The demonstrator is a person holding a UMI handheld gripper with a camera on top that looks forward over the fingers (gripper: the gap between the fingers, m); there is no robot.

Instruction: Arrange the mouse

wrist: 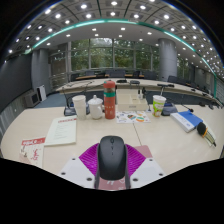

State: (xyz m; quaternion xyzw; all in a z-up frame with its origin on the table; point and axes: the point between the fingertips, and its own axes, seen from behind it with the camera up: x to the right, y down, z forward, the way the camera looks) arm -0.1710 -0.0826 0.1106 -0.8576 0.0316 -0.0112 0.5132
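A black computer mouse [111, 155] sits between my gripper's two fingers, its nose pointing ahead toward the table's middle. The magenta pads [90, 158] press against both of its sides. My gripper [111, 168] is shut on the mouse and holds it over the near part of a light beige table [170, 145]. The rear of the mouse is hidden by the gripper body.
Beyond the mouse stand a white cup [80, 105], a lidded jar [96, 107], a red and green bottle [110, 98] and a green cup [159, 104]. A paper sheet [62, 130] and a red-white packet [32, 150] lie left; a blue book [186, 120] lies right.
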